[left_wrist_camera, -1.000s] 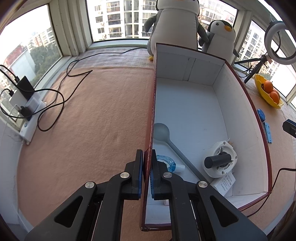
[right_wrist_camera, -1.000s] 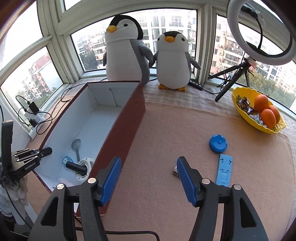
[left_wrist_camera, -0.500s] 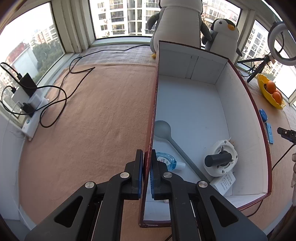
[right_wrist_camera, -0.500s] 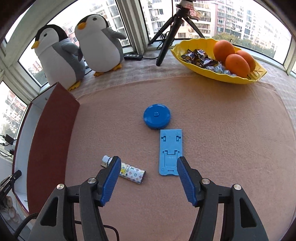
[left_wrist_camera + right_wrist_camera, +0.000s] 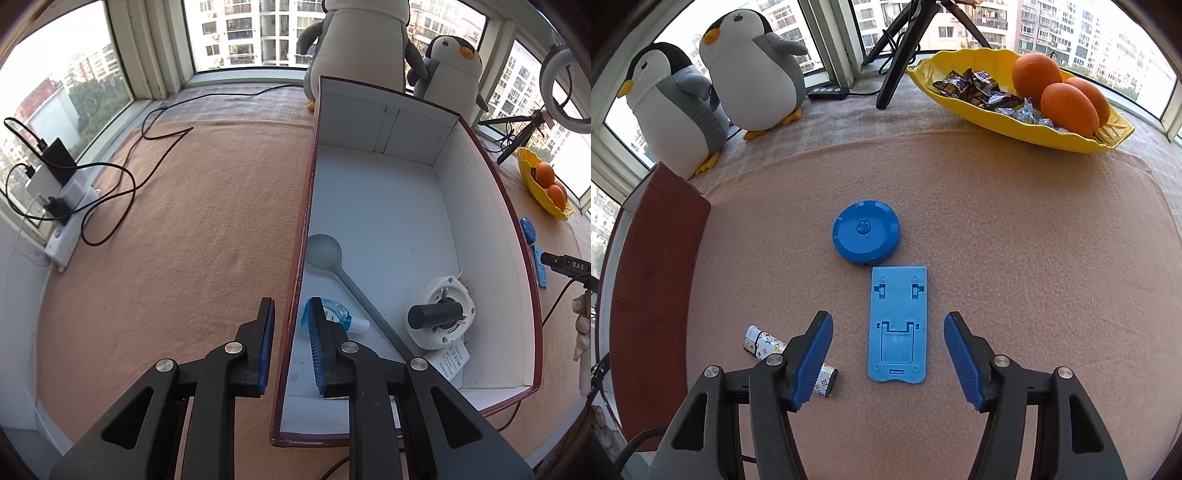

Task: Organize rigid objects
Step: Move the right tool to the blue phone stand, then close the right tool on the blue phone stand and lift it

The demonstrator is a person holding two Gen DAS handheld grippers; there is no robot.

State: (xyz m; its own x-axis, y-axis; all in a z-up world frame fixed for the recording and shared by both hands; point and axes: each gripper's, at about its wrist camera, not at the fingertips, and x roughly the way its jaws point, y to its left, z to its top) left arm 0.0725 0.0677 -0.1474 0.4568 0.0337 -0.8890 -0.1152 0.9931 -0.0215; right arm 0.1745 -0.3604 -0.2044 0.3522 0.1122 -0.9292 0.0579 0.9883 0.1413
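Observation:
My left gripper (image 5: pixel 290 345) is open, its fingers straddling the left wall of the red box (image 5: pixel 301 236) without touching it. The box holds a grey spoon (image 5: pixel 332 262), a blue tape dispenser (image 5: pixel 338 314) and a white round fixture with a black knob (image 5: pixel 439 317). My right gripper (image 5: pixel 888 354) is open wide and empty, low over the flat blue phone stand (image 5: pixel 898 325), which lies between its fingers. A round blue tape measure (image 5: pixel 866 230) lies just beyond the stand. A patterned lighter (image 5: pixel 764 341) lies partly behind the left finger.
Two plush penguins (image 5: pixel 753 66) stand at the back by the box's red outer wall (image 5: pixel 653 280). A yellow bowl with oranges and sweets (image 5: pixel 1027 92) and a tripod (image 5: pixel 905 44) stand at the back right. Cables and a power strip (image 5: pixel 70 218) lie far left.
My left gripper has opened off the box wall. My right gripper has swung away from the box and come down close over the blue phone stand.

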